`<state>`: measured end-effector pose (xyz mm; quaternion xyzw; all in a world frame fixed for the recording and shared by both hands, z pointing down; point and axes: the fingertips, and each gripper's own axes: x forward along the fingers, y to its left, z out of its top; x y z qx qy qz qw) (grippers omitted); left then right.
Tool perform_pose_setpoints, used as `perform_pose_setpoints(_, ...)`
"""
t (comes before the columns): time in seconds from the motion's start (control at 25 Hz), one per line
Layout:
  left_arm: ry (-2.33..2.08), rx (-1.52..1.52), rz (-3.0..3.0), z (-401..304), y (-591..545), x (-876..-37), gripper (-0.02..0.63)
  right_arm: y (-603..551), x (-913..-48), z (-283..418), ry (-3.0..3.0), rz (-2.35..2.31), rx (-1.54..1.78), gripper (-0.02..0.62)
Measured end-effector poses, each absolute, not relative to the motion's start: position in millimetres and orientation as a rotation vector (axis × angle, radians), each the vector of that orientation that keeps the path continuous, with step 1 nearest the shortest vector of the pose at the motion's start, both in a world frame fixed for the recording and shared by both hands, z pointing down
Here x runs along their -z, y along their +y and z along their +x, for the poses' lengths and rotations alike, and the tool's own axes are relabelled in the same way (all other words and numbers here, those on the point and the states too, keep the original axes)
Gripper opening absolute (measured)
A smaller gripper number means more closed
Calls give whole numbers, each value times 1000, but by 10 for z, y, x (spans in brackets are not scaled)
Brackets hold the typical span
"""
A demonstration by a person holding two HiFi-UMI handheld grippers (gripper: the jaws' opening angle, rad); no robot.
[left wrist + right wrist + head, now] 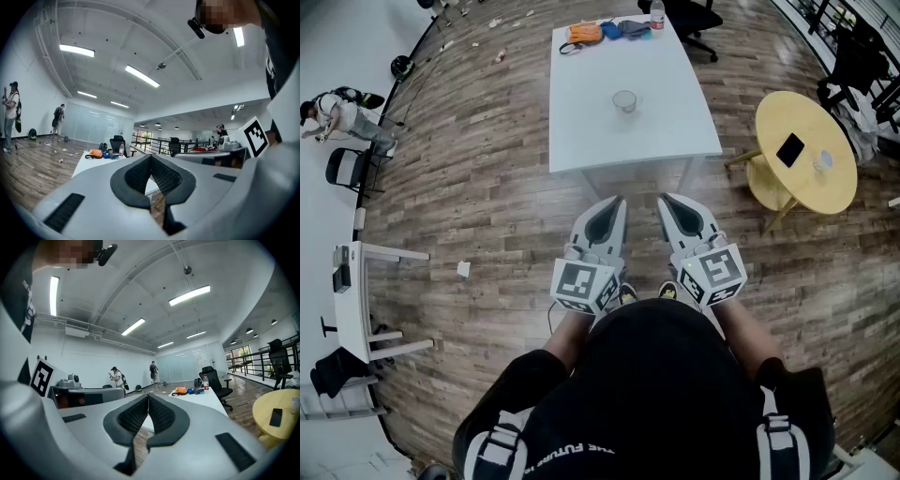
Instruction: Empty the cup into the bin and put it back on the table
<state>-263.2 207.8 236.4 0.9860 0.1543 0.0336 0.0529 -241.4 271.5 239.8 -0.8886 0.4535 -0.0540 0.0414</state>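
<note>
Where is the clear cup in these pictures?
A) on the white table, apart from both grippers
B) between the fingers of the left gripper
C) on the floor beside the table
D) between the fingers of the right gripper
A: the cup stands near the middle of the white table, while the left gripper and the right gripper are shut with nothing between their fingers, on the person's side of the table's near edge.

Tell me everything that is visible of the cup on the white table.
The cup is small and looks like clear glass or plastic, with a round open rim facing up. It stands upright near the middle of the white table, well apart from the orange bag and the bottle at the far end. Only the table top touches it. Whether anything is inside it cannot be told from here.
</note>
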Motion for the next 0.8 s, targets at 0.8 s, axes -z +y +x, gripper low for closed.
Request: perform_pose_setpoints(0.8,466,-119,2984,-2564,1475,-2514,21,2468,-2495,-2135,1259,-2713,176,17)
